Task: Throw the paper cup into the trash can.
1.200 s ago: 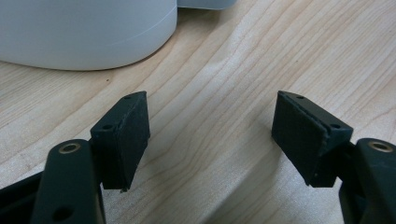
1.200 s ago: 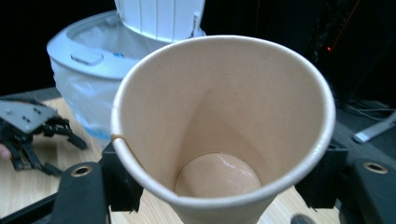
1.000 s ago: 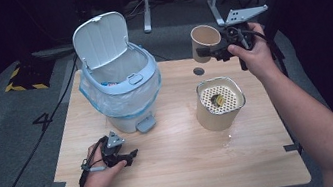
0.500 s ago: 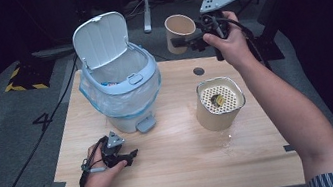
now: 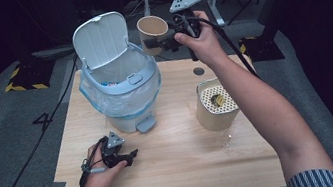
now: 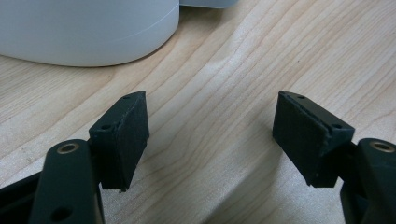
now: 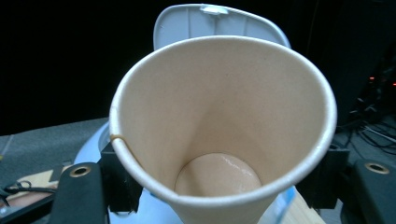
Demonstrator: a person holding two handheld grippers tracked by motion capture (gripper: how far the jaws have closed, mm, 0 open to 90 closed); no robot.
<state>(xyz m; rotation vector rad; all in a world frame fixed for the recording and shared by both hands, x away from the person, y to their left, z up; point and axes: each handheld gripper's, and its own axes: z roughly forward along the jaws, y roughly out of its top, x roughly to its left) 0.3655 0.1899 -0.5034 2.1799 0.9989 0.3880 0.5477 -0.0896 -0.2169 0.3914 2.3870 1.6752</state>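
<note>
Right gripper [image 5: 165, 42] grips the paper cup [image 5: 152, 34] by its side wall, squeezing it slightly oval; cup empty, held in the air just off the bin's [image 5: 124, 97] 2 o'clock rim, beside the raised lid [image 5: 100, 39]. Left gripper [image 5: 123, 157] rests on the table [image 5: 177, 173] at the bin's 6 o'clock, jaws spread wide, nothing between. I carry the cup over the liner opening, clear of the lid, tip mouth-down, then release.
</note>
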